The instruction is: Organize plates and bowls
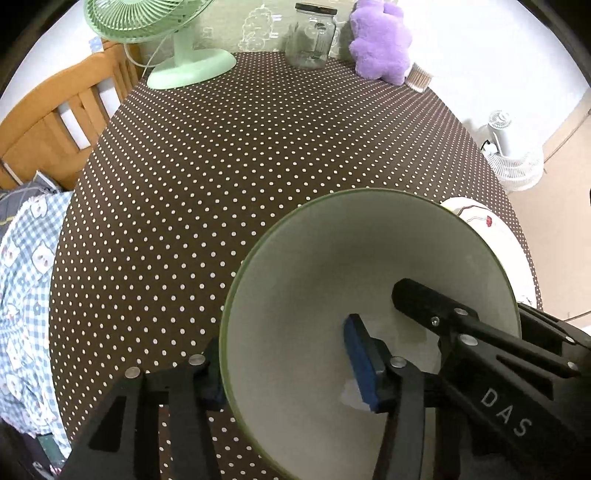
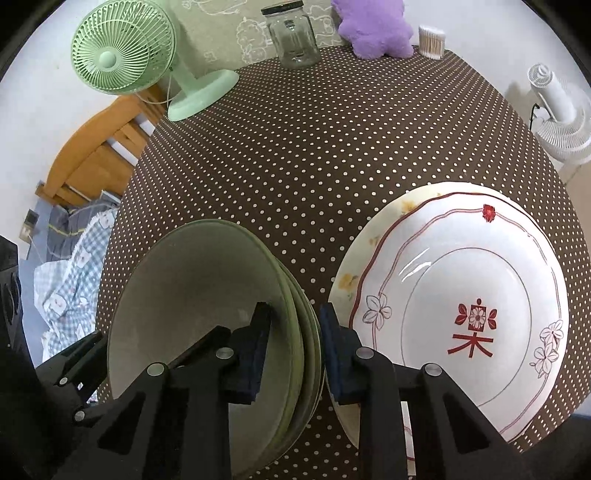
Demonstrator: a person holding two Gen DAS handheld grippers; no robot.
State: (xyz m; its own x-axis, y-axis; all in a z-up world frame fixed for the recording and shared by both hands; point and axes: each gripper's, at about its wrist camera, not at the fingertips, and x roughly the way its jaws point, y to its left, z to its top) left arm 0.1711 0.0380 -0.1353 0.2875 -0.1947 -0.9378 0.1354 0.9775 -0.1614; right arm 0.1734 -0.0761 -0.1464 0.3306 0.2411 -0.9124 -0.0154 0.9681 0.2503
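Left gripper straddling the near-left rim of the top green bowl, 1 blue pad inside the bowl, the other finger outside its wall; gap between pads wide, contact with the rim impossible to tell. Right gripper astride the right rims of the stack of green bowls, jaws apart, left pad inside, right pad outside. Just right of that gripper, a white plate with red flower pattern atop a yellow-flowered plate. All on a brown polka-dot tablecloth. Far ahead: green desk fan, glass jar, purple plush toy.
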